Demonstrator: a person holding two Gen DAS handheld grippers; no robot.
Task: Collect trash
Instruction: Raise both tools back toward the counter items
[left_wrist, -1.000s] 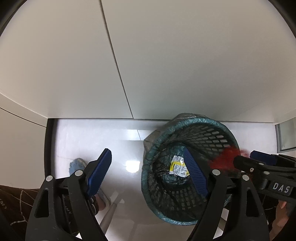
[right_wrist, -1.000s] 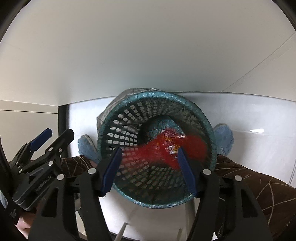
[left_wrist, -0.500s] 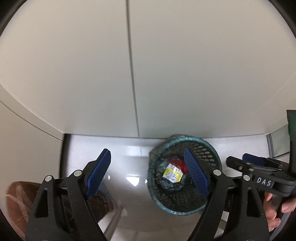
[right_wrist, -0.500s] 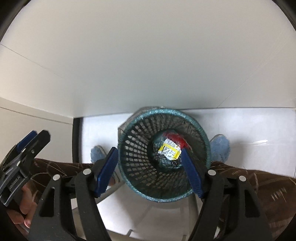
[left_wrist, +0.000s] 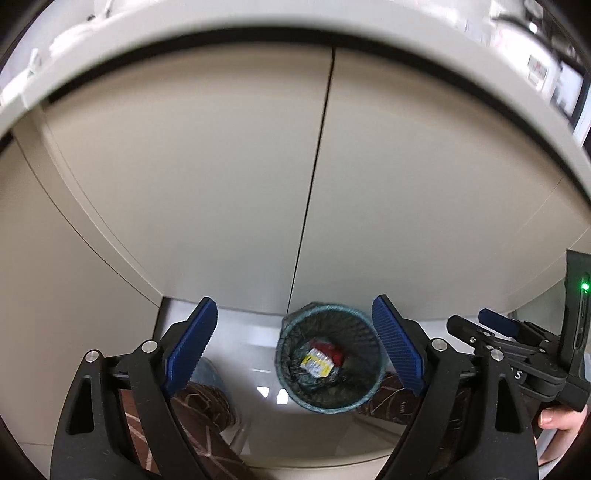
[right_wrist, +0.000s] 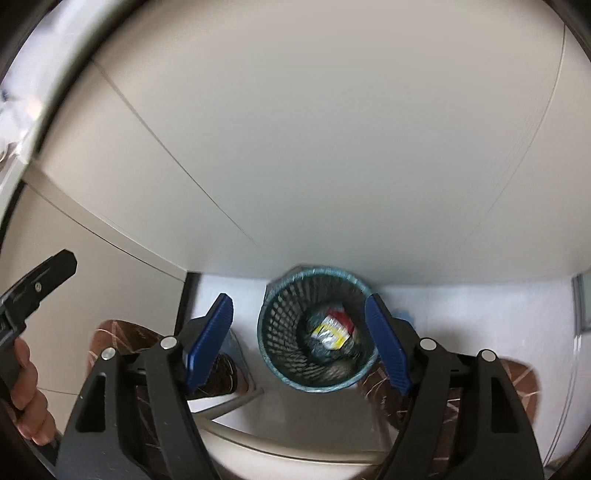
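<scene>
A teal mesh waste basket (left_wrist: 291, 384) (right_wrist: 275, 332) stands on the white floor far below, against a beige cabinet front. Inside it lie a yellow-and-white wrapper (left_wrist: 316, 363) (right_wrist: 328, 332) and a red net (left_wrist: 334, 352) (right_wrist: 340, 316). My left gripper (left_wrist: 295, 350) hangs high above the basket, its jaws opening with nothing held between them. My right gripper (right_wrist: 299, 336) is likewise high over the basket, its jaws opening and empty. The right gripper (left_wrist: 495, 332) also shows at the right edge of the left wrist view.
Beige cabinet doors (left_wrist: 221, 166) with a vertical seam rise behind the basket, under a pale counter edge (left_wrist: 258, 14). The person's patterned brown trouser legs (left_wrist: 207, 410) (right_wrist: 509, 384) and blue shoes flank the basket. A hand (right_wrist: 26, 402) holds the left gripper's handle.
Both grippers rose well above the basket, which now looks much smaller. The red net left the right gripper and dropped into the basket. Both sets of jaws widened.
</scene>
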